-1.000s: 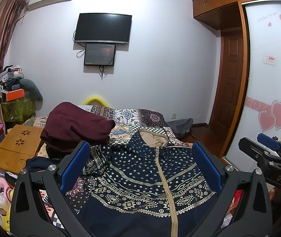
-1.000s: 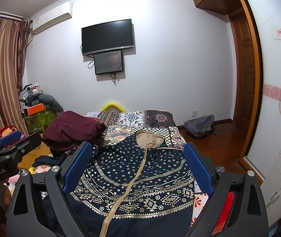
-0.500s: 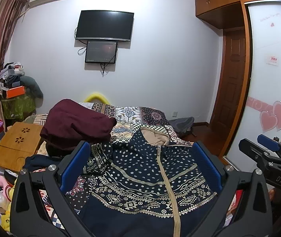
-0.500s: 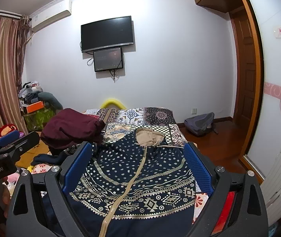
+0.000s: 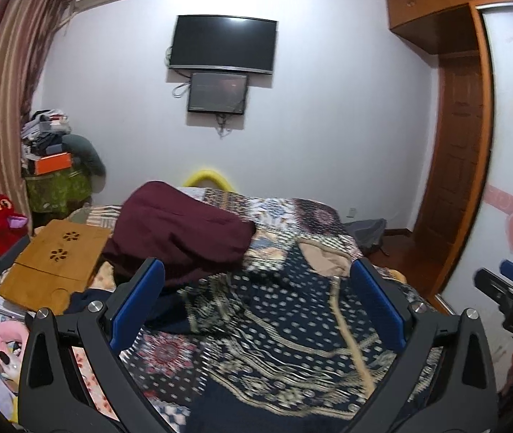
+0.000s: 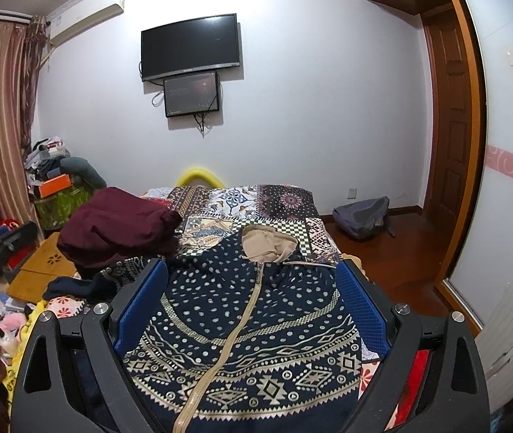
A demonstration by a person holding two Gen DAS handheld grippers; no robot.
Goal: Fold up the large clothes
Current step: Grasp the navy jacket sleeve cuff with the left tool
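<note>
A: Lying flat on the patchwork-print quilted bed cover (image 6: pixel 281 198): navy hooded zip jacket with cream dots and geometric bands (image 6: pixel 242 328), front side up, tan zipper running down the middle, beige-lined hood (image 6: pixel 267 245) pointing toward the far wall. Looking soft and knitted, hem nearest the cameras.

B: Sitting beside it, on its left?

A: Slumping there in a rounded heap, a maroon fabric bundle (image 6: pixel 115 231), just touching the jacket's left sleeve area. Resting further left, a flat bamboo lap tray with flower cut-outs (image 5: pixel 51 263). Lying on the wooden floor to the right, a grey backpack (image 6: pixel 362 216).

B: Gripping anything, the left gripper (image 5: pixel 258 306)?

A: Not gripping. Hovering with jaws spread wide, blue ribbed pads (image 5: pixel 137 303) well apart, framing the jacket's left half and nothing between them. Blurring in that view, so fabric detail smearing.

B: And the right gripper (image 6: pixel 251 310)?

A: Also gaping wide, blue textured pads (image 6: pixel 361 310) standing either side of the jacket's chest, holding nothing. Hard to tell whether touching the cloth or hovering above it.

B: Hanging on the wall?

A: Mounted there, a black flat television (image 6: pixel 189 47) with a smaller dark screen (image 6: pixel 191 93) just below.
</note>
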